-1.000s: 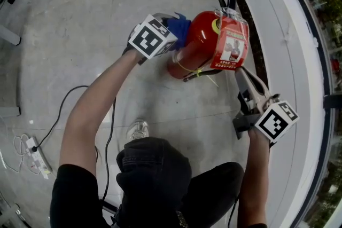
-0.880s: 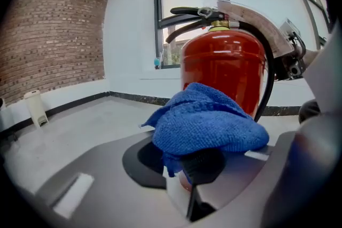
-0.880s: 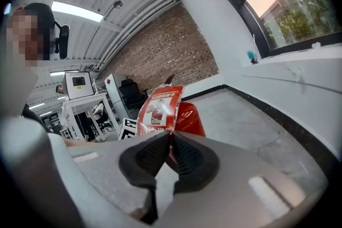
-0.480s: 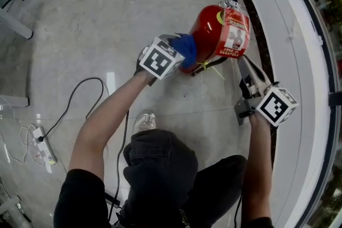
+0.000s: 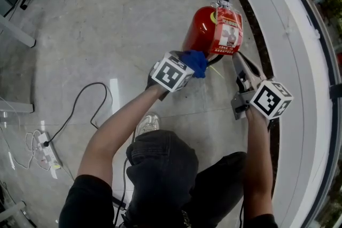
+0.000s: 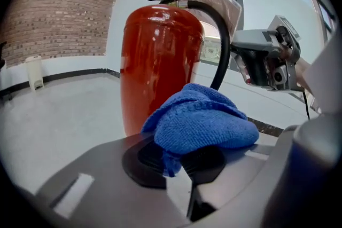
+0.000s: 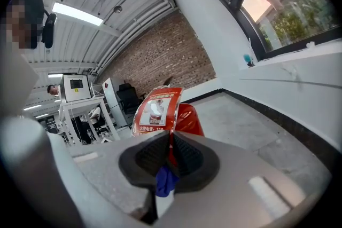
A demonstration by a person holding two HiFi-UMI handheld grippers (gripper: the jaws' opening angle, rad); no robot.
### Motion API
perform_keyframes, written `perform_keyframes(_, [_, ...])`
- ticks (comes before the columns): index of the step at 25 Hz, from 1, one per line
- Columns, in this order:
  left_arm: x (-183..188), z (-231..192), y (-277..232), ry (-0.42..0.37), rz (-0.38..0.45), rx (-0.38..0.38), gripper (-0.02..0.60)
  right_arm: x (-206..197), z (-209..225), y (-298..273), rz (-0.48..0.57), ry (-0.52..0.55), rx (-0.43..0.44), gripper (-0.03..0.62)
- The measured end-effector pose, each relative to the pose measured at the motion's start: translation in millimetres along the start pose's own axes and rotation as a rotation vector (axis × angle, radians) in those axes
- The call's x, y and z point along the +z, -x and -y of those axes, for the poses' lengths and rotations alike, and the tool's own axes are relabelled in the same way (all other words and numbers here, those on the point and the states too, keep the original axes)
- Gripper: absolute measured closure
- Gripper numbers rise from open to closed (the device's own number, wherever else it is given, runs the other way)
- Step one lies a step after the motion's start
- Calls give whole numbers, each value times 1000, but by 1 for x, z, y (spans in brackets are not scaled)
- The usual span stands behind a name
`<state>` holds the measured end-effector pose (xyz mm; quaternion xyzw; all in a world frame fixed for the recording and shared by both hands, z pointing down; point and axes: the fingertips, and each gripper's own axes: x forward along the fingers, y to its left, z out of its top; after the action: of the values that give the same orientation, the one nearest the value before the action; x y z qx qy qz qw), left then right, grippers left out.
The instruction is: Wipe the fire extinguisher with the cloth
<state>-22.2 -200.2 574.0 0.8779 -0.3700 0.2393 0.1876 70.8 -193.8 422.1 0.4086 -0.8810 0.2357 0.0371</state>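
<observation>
Well, my left fingers (image 6: 144, 160) were clamped on the blue cloth (image 6: 200, 120), bunched low beside the red fire extinguisher (image 5: 199, 34), which stood upright on the floor (image 5: 107, 34). My right fingers (image 7: 143, 160) were all but closed near its label (image 5: 227, 34), pinching nothing I could make out.

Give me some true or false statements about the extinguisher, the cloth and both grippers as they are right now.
1. The left gripper is clamped on a blue cloth. True.
2. The fire extinguisher lies on its side. False: it stands upright on the floor.
3. The fingers of the right gripper are spread wide apart. False: they are nearly together.
4. A black hose curves down from the extinguisher's top. True.
</observation>
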Motion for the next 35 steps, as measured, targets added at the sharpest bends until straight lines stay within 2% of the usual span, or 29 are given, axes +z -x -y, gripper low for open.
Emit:
perform_keyframes(3, [-1,12,-11,59,8,-49,543,1,0,0,3,6,-2,576])
perform_keyframes(7, [-3,25,-27,102,14,-87,543,1,-1,1,0,13,-19,576])
perform_keyframes(9, [-5,23,-28,118,17,-70,543,1,-2,1,-3,19,-22,576])
perform_keyframes(14, [-23,-3,-24,105,-15,30,543,3,-3,3,-9,33,-29,576])
perform_keyframes(19, [-27,-45,-17,27,-46,120,543,2,-3,0,-13,50,-35,576])
perform_keyframes(24, [-27,-71,-20,-32,-74,145,541,1,-3,-1,-13,43,-26,572])
perform_keyframes(28, [-20,-96,-25,-44,-30,140,541,1,-4,1,9,46,-5,572])
perform_keyframes(35, [-1,-130,-51,-125,12,79,543,6,-3,2,20,115,26,571])
